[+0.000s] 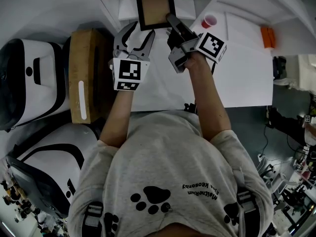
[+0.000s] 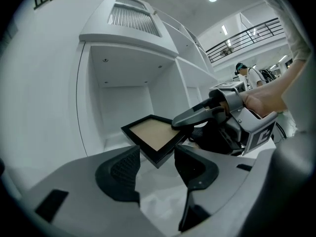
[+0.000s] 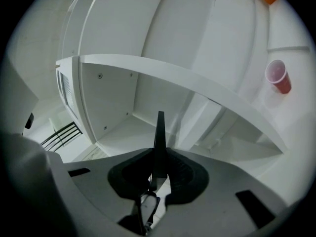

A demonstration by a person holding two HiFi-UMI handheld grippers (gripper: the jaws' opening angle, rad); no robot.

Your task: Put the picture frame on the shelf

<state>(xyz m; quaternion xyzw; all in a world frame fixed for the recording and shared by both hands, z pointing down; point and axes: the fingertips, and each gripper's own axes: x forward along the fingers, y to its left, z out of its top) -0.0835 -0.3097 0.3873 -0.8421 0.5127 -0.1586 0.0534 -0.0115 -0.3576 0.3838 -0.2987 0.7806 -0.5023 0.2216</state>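
Observation:
The picture frame [image 1: 155, 7], black-edged with a tan panel, is held out flat in front of the white shelf [image 1: 183, 6]. My right gripper [image 1: 170, 21] is shut on its right edge. In the right gripper view the picture frame [image 3: 159, 142] shows edge-on between the pads of my right gripper [image 3: 159, 174]. In the left gripper view the picture frame [image 2: 154, 137] floats just beyond my left gripper [image 2: 157, 168], whose jaws stand open and empty below its near corner. In the head view my left gripper [image 1: 134, 38] sits below and left of the frame.
A red cup [image 1: 209, 20] stands on the white table [image 1: 237, 78] to the right, with an orange object [image 1: 267, 36] further right. A brown box [image 1: 86, 75] and black-and-white cases [image 1: 29, 83] lie on the left. The shelf's open compartment [image 2: 123, 107] is straight ahead.

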